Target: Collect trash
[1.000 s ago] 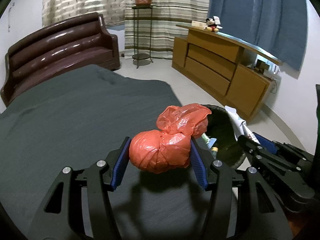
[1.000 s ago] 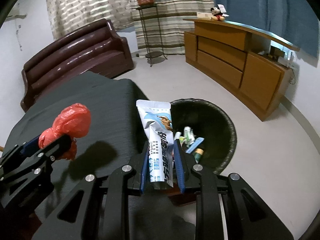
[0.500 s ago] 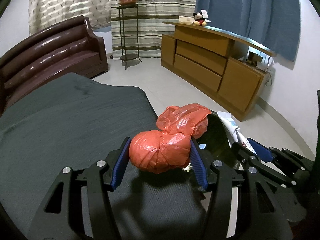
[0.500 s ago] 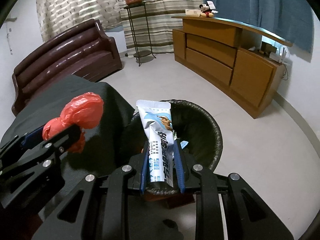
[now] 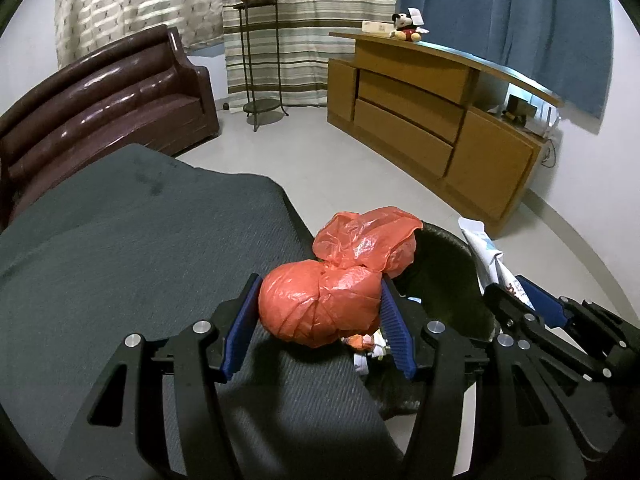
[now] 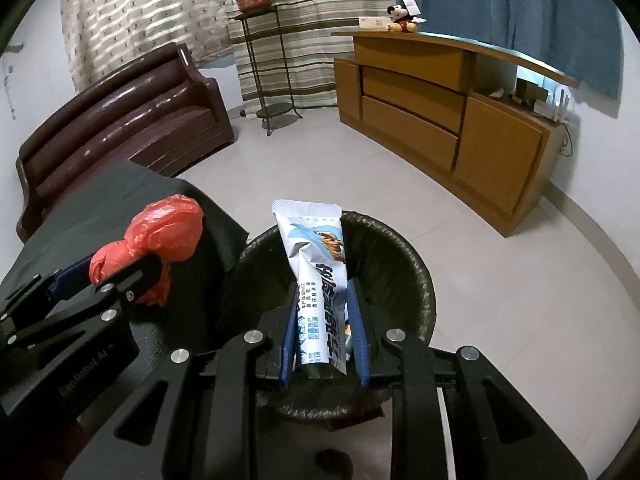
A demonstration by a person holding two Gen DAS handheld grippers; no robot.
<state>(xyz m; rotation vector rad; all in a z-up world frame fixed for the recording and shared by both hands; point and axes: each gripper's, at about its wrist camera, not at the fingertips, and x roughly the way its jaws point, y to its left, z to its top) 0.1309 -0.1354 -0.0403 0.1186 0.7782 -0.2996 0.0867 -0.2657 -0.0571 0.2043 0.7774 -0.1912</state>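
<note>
Right gripper [image 6: 322, 334]: I've got it clamped on the sachet [image 6: 316, 280], and over the last second it has moved from short of the bin [image 6: 412, 280] to directly over the bin's mouth. In the right wrist view the near rim now sits under the fingers, where a second ago it lay ahead of them. I read that as ready to drop: opening here should land the sachet inside.

Left gripper [image 5: 320, 320] is closed on the red bag [image 5: 320, 304]. It has tracked the same way, from over the desk [image 5: 120, 260] toward the bin. The bag is now at the desk's bin-side edge, just beside the bin's near rim, not clearly over the opening yet. Some trash is already visible in the bin below the bag.

Clearance:
- The two grippers are near each other at the bin, left one on the desk side. I'd release right first, then pull it out before bringing the left in.
- The floor on the bin's far side, toward the cabinet [image 6: 440, 112], is open, so there's room to retreat that way.
- The desk edge butts close to the bin; a short drop could leave the bag on the desk.
</note>
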